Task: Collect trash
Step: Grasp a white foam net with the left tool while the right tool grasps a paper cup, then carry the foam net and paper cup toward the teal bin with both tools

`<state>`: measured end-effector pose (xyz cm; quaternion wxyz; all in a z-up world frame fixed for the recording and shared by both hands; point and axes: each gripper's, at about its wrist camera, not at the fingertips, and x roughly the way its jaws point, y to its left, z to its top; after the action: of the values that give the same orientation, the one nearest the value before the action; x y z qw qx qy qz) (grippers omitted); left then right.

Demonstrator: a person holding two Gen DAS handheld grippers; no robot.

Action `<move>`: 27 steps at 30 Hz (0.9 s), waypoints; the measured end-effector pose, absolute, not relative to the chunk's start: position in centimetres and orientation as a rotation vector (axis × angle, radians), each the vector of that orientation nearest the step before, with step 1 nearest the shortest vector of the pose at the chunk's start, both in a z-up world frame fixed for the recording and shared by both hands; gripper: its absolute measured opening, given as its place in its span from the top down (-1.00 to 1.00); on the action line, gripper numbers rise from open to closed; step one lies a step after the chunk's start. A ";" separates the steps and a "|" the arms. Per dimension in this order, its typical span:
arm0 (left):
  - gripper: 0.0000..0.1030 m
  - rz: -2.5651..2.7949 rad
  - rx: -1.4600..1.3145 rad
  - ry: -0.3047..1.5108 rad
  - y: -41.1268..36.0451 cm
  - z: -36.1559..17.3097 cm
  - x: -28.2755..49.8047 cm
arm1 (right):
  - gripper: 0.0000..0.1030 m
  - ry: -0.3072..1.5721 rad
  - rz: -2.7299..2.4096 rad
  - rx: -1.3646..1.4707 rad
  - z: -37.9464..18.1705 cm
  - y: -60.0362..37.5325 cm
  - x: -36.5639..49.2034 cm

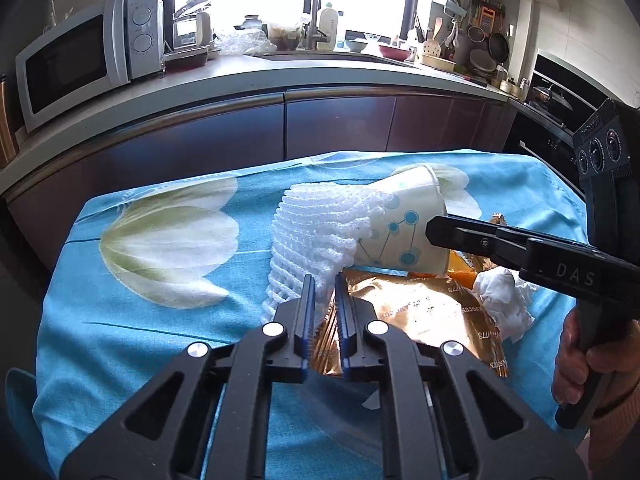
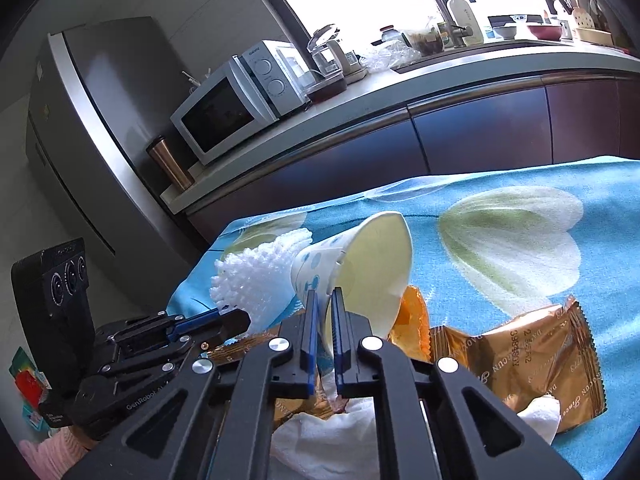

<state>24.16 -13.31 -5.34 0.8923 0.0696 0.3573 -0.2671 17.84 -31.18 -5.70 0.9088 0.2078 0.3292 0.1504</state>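
Jaws of the left gripper (image 1: 325, 280) stand narrow, pinched on the lower edge of a white foam net sleeve (image 1: 316, 224); how much of the mesh sits between the blue pads is hard to make out, since the fingers cover it. Jaws of the right gripper (image 2: 323, 300) are likewise nearly closed, clamped on the crumpled rim of a paper cup (image 2: 372, 264) with blue dots, whose wall is squashed between the pads. The cup lies tilted on its side, its closed end pushed into the net sleeve and its mouth facing the right wrist camera. Under the cup and both grippers lie gold snack wrappers (image 2: 524, 356), partly hidden by the fingers, with their print too small to read fully. A crumpled white tissue (image 1: 504, 300) rests beside the wrappers, its near part cut off by the right gripper body. All of it sits on a blue flowered cloth (image 1: 160, 320) over the worktop. Behind stand dark cabinets and a counter with a microwave (image 1: 80, 60). A hand (image 1: 576, 360) grips the right handle at the frame edge.
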 end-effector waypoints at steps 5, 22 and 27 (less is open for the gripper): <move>0.83 -0.530 0.129 0.714 -12.2 -4.7 23.8 | 0.95 0.660 0.310 0.420 -5.4 -31.0 17.9; 0.84 -0.466 0.030 0.627 -4.7 -1.5 19.9 | 0.95 0.562 0.396 0.392 -1.9 -28.7 15.6; 0.84 -0.456 0.017 0.605 -2.3 -0.8 17.8 | 0.95 0.549 0.452 0.395 -1.2 -27.3 14.4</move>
<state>17.82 -2.34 -0.76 0.9291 0.0082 0.2953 -0.2226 14.39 -27.30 -1.23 0.9183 0.1923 0.2672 0.2200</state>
